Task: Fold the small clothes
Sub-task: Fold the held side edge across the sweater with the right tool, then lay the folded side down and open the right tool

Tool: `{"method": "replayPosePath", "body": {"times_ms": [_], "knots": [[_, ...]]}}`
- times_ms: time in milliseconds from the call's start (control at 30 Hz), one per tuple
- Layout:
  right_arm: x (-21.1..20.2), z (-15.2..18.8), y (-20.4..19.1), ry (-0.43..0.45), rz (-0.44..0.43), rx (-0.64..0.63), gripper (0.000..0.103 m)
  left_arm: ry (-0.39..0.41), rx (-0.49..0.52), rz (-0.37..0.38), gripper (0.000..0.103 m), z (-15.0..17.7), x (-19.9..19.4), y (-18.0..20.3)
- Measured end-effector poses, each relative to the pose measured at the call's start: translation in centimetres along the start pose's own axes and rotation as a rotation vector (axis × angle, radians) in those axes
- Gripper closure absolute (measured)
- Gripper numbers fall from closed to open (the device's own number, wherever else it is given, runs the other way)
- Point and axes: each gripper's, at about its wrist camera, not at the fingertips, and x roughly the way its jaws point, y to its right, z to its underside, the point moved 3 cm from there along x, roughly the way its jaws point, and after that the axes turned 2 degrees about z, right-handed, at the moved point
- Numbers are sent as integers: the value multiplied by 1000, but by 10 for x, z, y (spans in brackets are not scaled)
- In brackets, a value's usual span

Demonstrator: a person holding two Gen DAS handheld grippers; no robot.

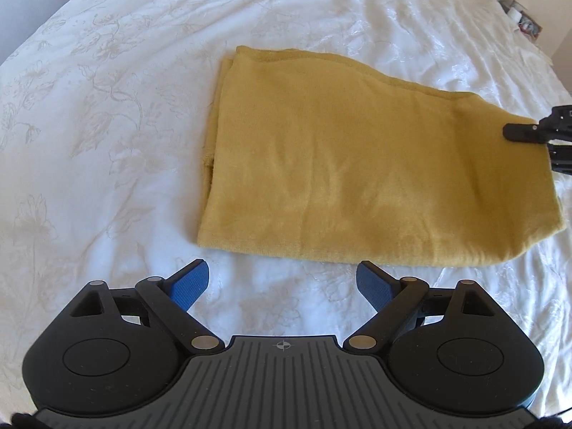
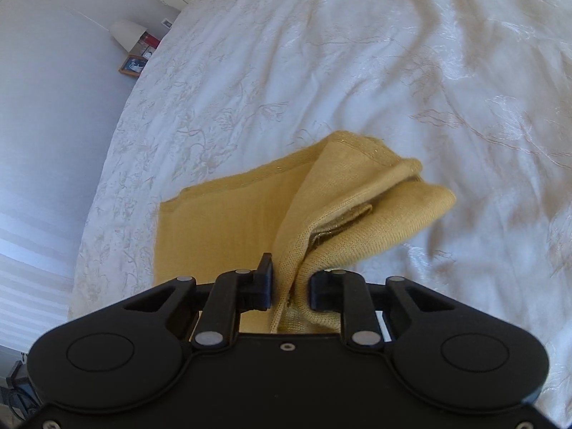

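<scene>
While the right hand-held gripper [image 2: 289,286] clamps the yellow garment's [image 1: 357,164] edge, left hand-held gripper [image 1: 282,282] apart, just before it.

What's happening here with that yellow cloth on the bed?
A person with a handheld gripper in each hand is folding a mustard-yellow knit garment on a white embroidered bedspread. The right gripper is shut on one end of the garment, with that end lifted and bunched between its fingers. The left gripper is open, holds nothing and hovers over the bedspread just short of the garment's near edge. The garment already lies in layers, partly folded.
</scene>
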Motion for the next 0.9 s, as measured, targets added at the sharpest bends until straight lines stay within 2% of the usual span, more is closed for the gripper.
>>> {"method": "replayPosePath", "body": {"times_ms": [200, 500, 633, 833, 900], "knots": [[27, 8, -63, -10, -50, -19, 74, 4, -2, 19, 13, -1, -4, -39], [97, 28, -143, -74, -66, -71, 75, -7, -34, 9, 13, 0, -5, -96], [121, 37, -168, -100, -28, -106, 76, -12, -47, 1, 13, 0, -5, -113], [150, 47, -183, -142, 49, -152, 77, -19, -79, 4, 13, 1, -3, -125], [158, 50, -191, -150, 55, -177, 72, -21, -82, 10, 13, 1, -2, -125]]}}
